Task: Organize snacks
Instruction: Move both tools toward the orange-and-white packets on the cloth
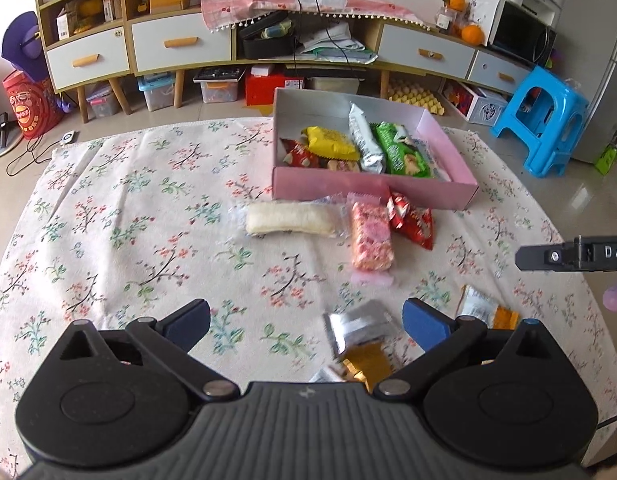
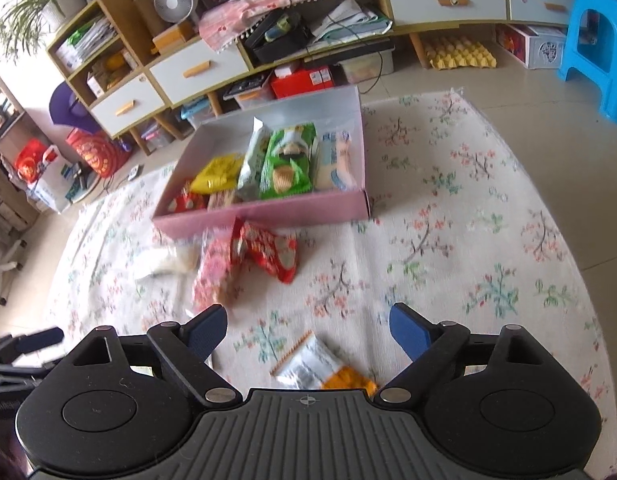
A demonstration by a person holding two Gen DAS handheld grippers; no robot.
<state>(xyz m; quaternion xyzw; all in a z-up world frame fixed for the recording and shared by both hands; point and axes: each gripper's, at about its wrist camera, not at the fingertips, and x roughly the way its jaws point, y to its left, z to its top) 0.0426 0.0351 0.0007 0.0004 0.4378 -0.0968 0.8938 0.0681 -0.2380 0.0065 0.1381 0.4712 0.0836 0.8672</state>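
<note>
A pink box [image 1: 372, 189] [image 2: 268, 213] holds several snack packs, among them a yellow one [image 1: 330, 143] and a green one [image 1: 400, 152]. In front of it on the floral cloth lie a white bread roll [image 1: 290, 219], a pink pack [image 1: 370, 237] and a red pack [image 1: 412, 220] [image 2: 270, 251]. My left gripper [image 1: 306, 322] is open over the cloth, with a silver-and-gold pack [image 1: 358, 340] between its fingers. My right gripper [image 2: 308, 330] is open above a silver-and-orange pack [image 2: 320, 366], which also shows in the left wrist view [image 1: 486, 312]. The right gripper's finger [image 1: 568, 256] reaches in from the right edge.
The floral cloth [image 1: 128, 220] covers a low surface. Behind it stands a long cabinet with drawers [image 1: 180, 46] and storage bins beneath. A blue plastic stool [image 1: 542, 120] [image 2: 596, 48] stands at the right on the tiled floor.
</note>
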